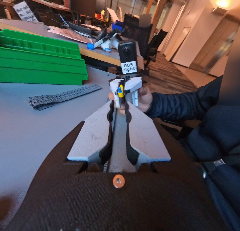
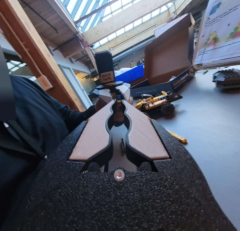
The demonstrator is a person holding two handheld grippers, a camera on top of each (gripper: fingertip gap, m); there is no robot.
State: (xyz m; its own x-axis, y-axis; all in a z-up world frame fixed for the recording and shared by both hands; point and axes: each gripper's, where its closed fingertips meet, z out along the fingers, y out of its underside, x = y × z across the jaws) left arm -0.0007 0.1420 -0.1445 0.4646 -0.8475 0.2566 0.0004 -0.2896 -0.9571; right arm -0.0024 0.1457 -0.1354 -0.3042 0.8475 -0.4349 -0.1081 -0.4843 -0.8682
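Observation:
My right gripper (image 2: 118, 101) is shut on a small yellow piece with a blue pin (image 2: 118, 98), pinched at its fingertips. In the left wrist view the same piece (image 1: 120, 91) sits between the right gripper's (image 1: 121, 93) white fingers, which point back at the camera. My left gripper (image 1: 118, 103) is held tip to tip with it, jaws a narrow gap apart and empty, just short of the piece. In the right wrist view the left gripper (image 2: 114, 93) faces me right behind the piece. A hand (image 1: 144, 99) in a dark sleeve holds the right gripper above the grey table (image 1: 39, 134).
Stacked green trays (image 1: 39, 58) and a dark grey track strip (image 1: 62, 96) lie to the left. A yellow toy car (image 2: 155, 102), an open cardboard box (image 2: 168, 63), a yellow beam (image 2: 177, 137), a small grey piece (image 2: 123, 144) and a dark brick assembly (image 2: 227, 79) lie to the right. The grippers are tip to tip, or close to it. The dark brick assembly (image 2: 227, 79) is about equally far from each gripper, around 35 cm.

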